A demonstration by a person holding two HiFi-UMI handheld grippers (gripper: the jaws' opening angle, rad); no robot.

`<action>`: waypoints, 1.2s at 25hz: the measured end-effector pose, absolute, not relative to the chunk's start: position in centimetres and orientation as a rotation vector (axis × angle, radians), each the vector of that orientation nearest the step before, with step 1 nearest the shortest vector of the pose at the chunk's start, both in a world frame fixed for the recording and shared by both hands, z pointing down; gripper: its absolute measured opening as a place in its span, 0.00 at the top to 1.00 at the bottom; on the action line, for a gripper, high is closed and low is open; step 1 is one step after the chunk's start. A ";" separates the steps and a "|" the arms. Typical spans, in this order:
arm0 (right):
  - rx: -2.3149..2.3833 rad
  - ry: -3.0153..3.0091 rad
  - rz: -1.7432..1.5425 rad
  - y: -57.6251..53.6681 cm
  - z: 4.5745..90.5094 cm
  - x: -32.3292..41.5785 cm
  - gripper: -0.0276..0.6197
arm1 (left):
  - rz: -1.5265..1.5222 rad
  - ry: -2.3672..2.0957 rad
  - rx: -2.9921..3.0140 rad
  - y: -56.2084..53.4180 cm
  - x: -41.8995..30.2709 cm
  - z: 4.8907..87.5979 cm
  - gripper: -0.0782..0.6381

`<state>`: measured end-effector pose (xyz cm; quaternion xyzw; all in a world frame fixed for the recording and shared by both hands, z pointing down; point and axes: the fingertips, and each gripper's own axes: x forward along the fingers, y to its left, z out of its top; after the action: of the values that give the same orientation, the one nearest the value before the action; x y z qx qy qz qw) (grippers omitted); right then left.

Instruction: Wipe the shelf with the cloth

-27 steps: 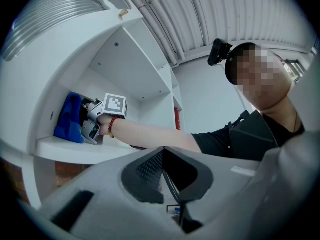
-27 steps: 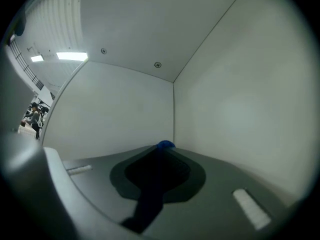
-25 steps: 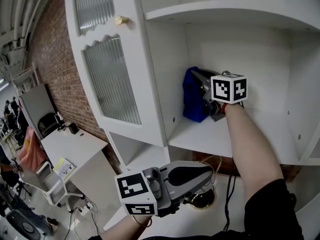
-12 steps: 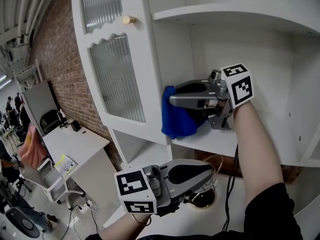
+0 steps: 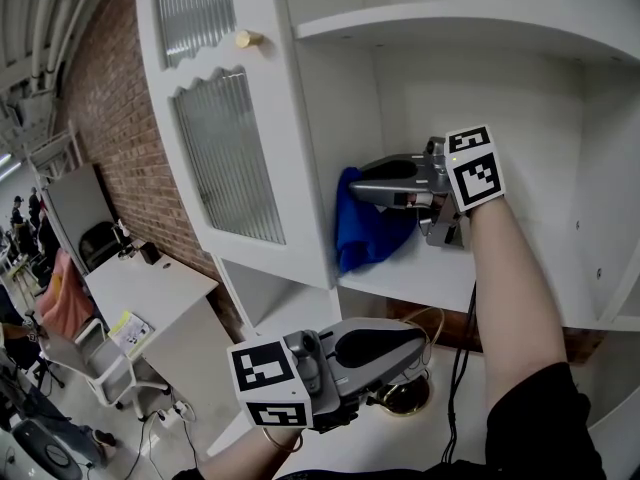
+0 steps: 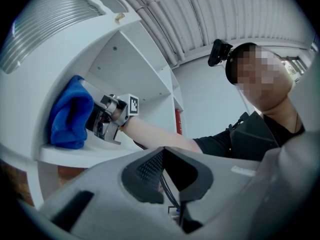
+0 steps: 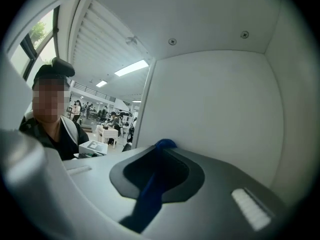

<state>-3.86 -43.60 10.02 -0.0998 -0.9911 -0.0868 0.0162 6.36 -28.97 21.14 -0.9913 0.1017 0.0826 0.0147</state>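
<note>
Head view: my right gripper (image 5: 372, 194) holds the cloth (image 5: 365, 236) on the shelf's (image 5: 425, 280) left end, mid-wipe; left gripper view: my left gripper (image 6: 162, 153) hangs pressed together, empty; right gripper view: jaws pinch cloth, so next I'd sweep right.

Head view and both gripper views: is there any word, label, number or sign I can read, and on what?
No readable text anywhere.
Right gripper's marker cube: black-and-white squares only, no letters.
Left gripper's marker cube: same.
Papers on the desk: print too small to read.
</note>
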 end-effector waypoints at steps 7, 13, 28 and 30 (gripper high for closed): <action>-0.061 -3.082 -0.361 -47.1 9.8 -3.0 0.90 | 0.255 0.312 -3.087 -29.2 6.5 21.3 0.89; 0.280 -3.037 -0.401 -51.3 9.8 -1.7 0.88 | 0.255 0.306 -3.094 -29.3 6.5 21.4 0.89; 0.925 -2.625 -0.608 -59.0 11.8 0.8 0.90 | 0.267 0.293 -3.103 -29.5 6.7 21.6 0.90; 0.807 -2.748 -0.562 -57.5 11.0 0.3 0.90 | 0.266 0.289 -3.103 -29.5 6.8 21.6 0.90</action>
<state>0.33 -57.52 11.00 0.2750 -0.9356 -0.1913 0.1113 6.75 -29.46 21.62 -0.9921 0.0925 0.0850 0.0069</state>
